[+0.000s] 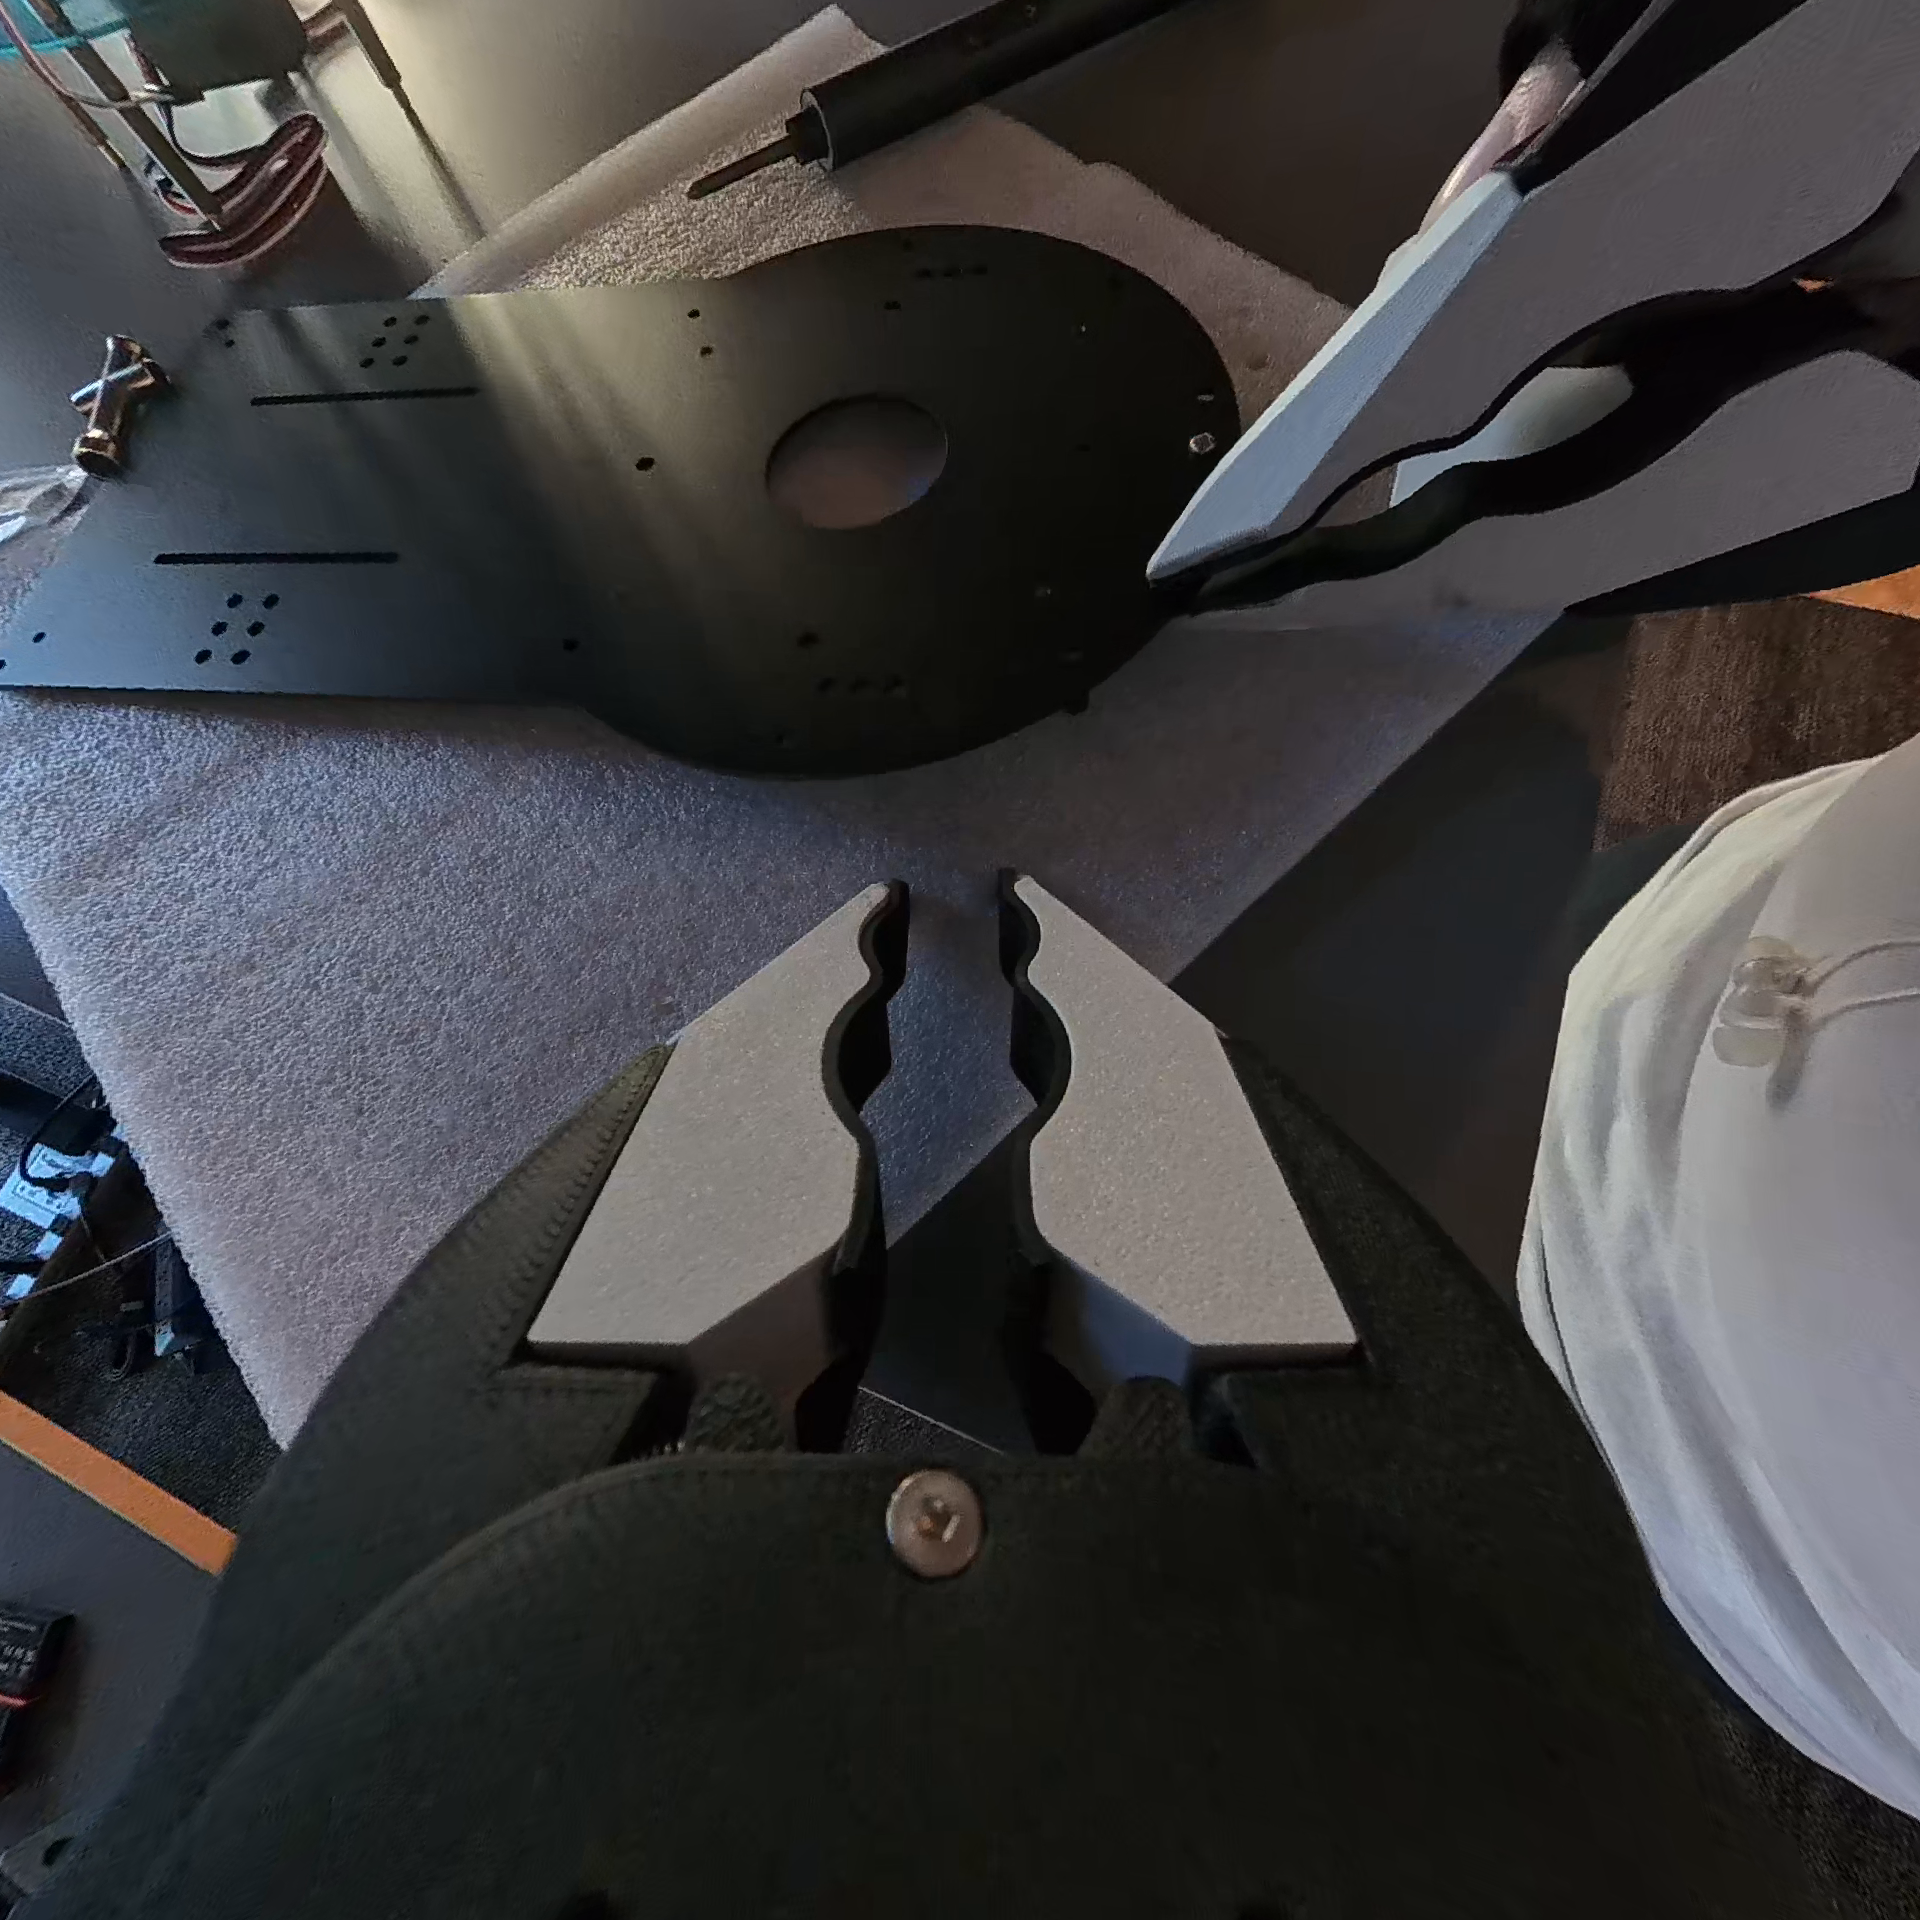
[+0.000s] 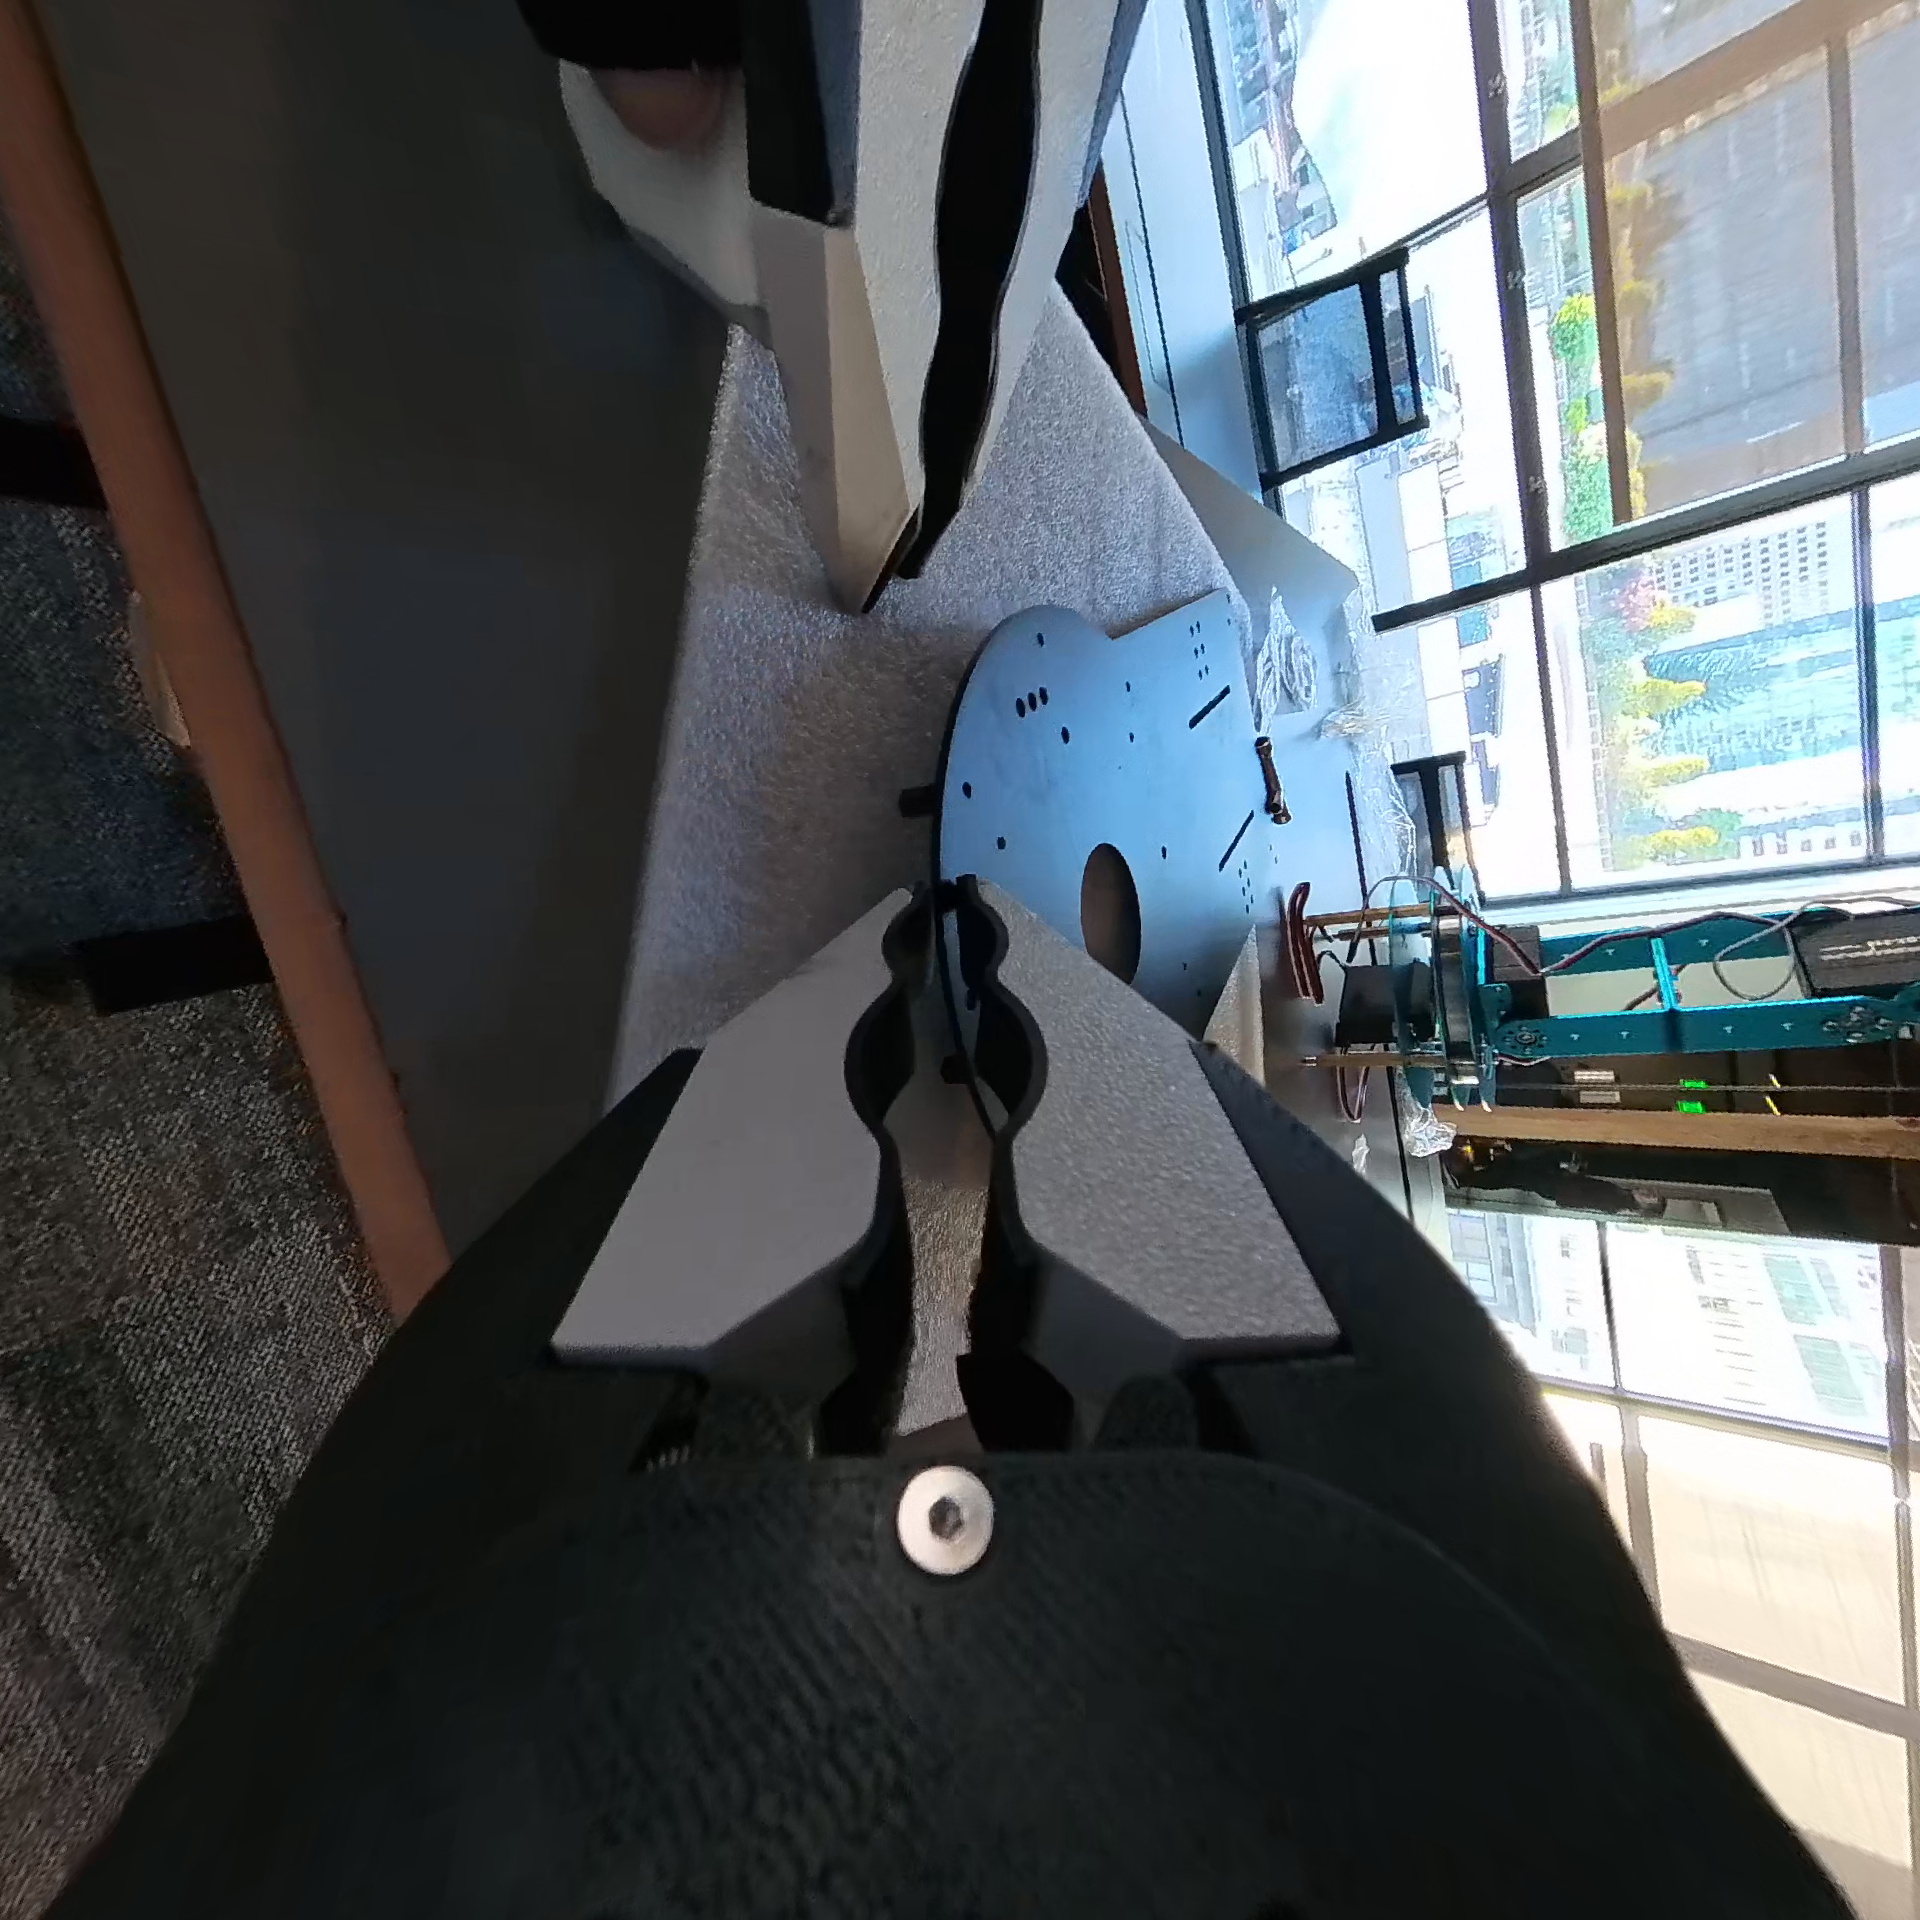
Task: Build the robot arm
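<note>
right claw [image 2: 940, 894]: clamped down thin on the rim of the black plate [image 2: 1081, 769], round end, tips pinching the edge from both faces; looks like an edge grip because a flat sheet offers nothing else to grab
right claw, other view [image 1: 1169, 577]: same story from the left camera, tips meeting right at the plate's [image 1: 644, 499] curved edge, coming in from the side
left claw [image 1: 951, 894]: parted a narrow bit, nothing between the tips, hovering over bare foam sheet [image 1: 416, 935] just short of the plate's near edge
plate: flat-ish on the foam, round end toward the right claw, long rectangular end stretching away; big round hole [image 1: 857, 462] in the middle, lots of small holes and two slots
plate underside: short posts or screws poking out below the rim in the right wrist view, so probably not lying dead flat, can't tell for sure
foam: grey packing sheet spread on the counter [image 2: 468, 520], presumably padding
beyond the plate: black screwdriver-like tool [image 1: 935, 104] on the far foam, small metal cross-shaped part [image 1: 109, 400] by the plate's far end, clear plastic bags [image 2: 1288, 665] near it
farther off: teal metal frame with wires [image 2: 1662, 1018] against the windows
in the way: white-sleeved arm [image 1: 1714, 1195] close beside the left claw; otherwise nothing between left claw and plate
</note>
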Demonstrator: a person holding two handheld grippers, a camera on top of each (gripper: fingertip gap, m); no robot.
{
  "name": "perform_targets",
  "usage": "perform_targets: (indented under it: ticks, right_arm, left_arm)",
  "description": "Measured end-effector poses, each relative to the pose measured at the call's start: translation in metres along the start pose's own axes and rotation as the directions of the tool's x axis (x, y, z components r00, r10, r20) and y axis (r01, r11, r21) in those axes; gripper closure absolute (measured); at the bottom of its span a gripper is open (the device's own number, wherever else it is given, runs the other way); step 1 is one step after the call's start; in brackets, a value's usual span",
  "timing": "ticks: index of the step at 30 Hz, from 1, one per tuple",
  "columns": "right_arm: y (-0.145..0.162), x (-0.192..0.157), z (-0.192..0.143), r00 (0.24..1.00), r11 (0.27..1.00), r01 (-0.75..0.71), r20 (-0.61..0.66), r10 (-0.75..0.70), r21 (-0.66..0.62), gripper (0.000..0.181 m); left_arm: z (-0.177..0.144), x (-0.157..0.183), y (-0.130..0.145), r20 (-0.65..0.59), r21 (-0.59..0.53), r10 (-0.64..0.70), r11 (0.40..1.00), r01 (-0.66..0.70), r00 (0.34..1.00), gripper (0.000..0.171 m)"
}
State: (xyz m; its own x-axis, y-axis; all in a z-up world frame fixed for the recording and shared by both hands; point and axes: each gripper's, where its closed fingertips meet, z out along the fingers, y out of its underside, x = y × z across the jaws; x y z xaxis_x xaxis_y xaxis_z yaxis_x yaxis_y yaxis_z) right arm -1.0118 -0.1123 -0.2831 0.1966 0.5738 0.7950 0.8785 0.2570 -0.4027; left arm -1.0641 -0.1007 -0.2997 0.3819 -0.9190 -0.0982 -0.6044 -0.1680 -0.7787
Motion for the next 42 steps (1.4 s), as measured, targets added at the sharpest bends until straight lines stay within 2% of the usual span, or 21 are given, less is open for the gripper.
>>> perform_targets:
  ticks: [42]
  right_arm:
    - [0.0022, -0.0072, 0.0011, 0.999, 1.000, 0.018, 0.039, -0.018, -0.008, 0.179]
  left_arm:
    - [-0.0001, 0.0007, -0.0010, -0.007, 0.011, -0.016, 1.000, 0.016, 1.000, 0.156]
